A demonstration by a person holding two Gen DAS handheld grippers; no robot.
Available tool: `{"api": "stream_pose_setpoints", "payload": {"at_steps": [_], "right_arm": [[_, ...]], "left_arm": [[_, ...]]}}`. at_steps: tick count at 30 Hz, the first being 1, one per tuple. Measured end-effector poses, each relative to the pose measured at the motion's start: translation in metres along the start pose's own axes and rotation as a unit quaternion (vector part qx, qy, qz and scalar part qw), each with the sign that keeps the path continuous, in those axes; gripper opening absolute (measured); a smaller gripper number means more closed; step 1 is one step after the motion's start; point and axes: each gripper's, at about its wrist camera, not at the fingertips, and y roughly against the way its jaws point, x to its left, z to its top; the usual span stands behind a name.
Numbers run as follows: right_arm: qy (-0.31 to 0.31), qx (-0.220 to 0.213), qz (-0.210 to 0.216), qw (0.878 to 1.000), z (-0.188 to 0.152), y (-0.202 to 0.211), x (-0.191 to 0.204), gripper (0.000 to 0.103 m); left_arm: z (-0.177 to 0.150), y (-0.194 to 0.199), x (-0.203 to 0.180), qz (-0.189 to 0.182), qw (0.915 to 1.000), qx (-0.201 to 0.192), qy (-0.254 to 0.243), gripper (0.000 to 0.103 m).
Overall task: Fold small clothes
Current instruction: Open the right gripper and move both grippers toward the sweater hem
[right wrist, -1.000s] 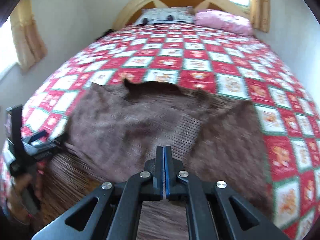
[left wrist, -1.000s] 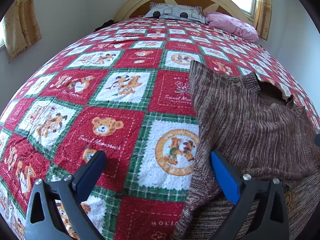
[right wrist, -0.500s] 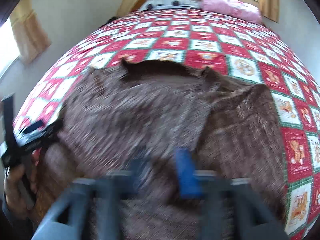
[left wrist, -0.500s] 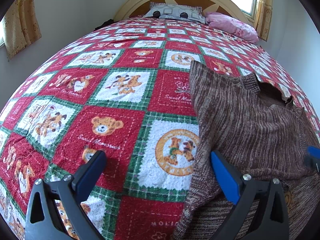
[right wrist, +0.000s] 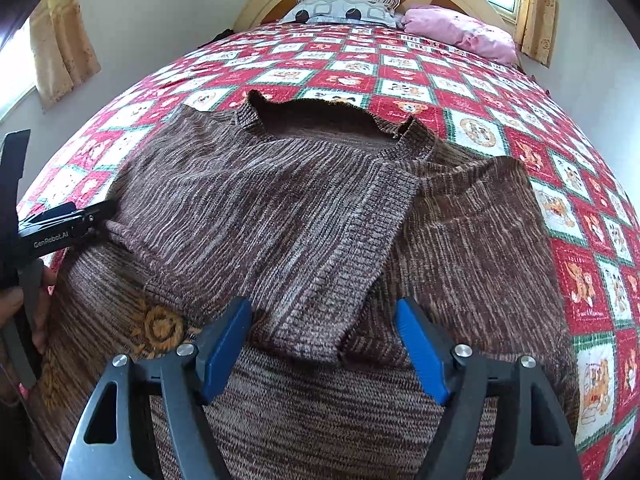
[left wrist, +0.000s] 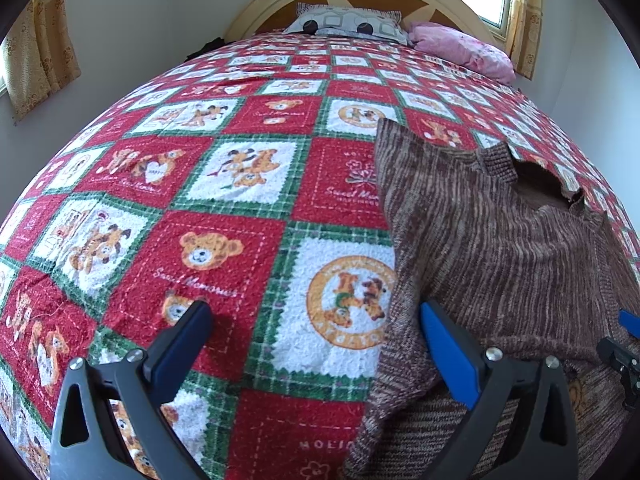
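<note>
Now we hover our right tongs (right wrist: 322, 344), spread and just closing a little, over the folded sleeve end of the brown sweater (right wrist: 280, 216) on the bed (left wrist: 240, 200); left tongs (left wrist: 316, 334) wide, empty. Best pinch the cuff edge squarely.

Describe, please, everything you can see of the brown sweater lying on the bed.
The brown sweater is a ribbed, streaky knit in mixed dark and pale brown, with a wide ribbed neckline facing the headboard. It lies spread on the red patchwork bedspread. One sleeve is folded across its front, cuff toward the camera; an orange embroidered motif shows near the hem. The right gripper, jaws open after just opening, straddles that cuff without pressing it. The left gripper, also open, has one finger over the sweater's edge.
</note>
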Motion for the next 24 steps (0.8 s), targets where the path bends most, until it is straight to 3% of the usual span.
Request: {"api": "stream_pose_setpoints", "payload": {"at_steps": [10,17,24], "right_arm": [[-0.016,-0.006,0.007,1.0,-0.018,0.023,-0.006,0.075],[-0.042,-0.009,0.01,0.999,-0.045,0.04,-0.022,0.075],[-0.025,-0.015,0.002,1.0,-0.079,0.066,-0.021,0.075]], "left_arm": [[-0.015,0.026,-0.006,-0.03,0.9995,-0.003,-0.011,0.103],[-0.045,0.065,-0.018,-0.042,0.9981,-0.024,-0.04,0.103],[-0.075,0.096,-0.016,-0.054,0.9971,-0.03,-0.044,0.103]]}}
